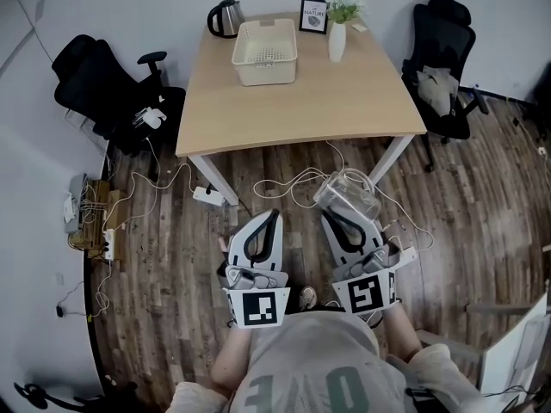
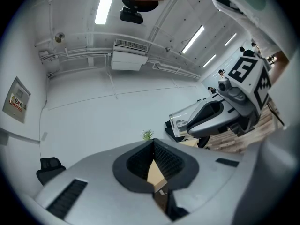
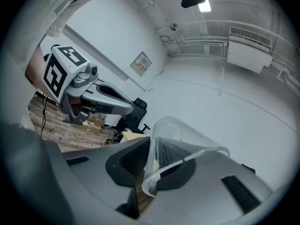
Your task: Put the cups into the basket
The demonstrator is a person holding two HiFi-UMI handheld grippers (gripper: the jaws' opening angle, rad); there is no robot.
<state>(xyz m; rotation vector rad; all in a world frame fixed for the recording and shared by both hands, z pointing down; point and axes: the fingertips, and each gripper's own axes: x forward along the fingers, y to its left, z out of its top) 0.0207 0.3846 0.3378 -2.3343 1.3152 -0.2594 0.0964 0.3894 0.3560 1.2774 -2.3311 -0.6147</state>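
My right gripper point(image 1: 341, 215) is shut on a clear plastic cup point(image 1: 347, 194), pinching its wall and holding it over the wooden floor in front of the table. In the right gripper view the cup point(image 3: 183, 139) stands out of the jaws, its rim clamped between the pads. My left gripper point(image 1: 273, 217) hangs beside it, shut and empty; its jaws point(image 2: 153, 146) meet with nothing between them. The white plastic basket point(image 1: 265, 52) sits at the far side of the wooden table point(image 1: 301, 101), and it looks empty. Both grippers are well short of the table.
A kettle point(image 1: 225, 17), a framed picture point(image 1: 313, 15) and a white vase with a plant point(image 1: 337, 34) stand around the basket. Black office chairs flank the table on the left point(image 1: 103, 84) and right point(image 1: 443, 58). Cables and a power strip point(image 1: 209, 196) lie on the floor.
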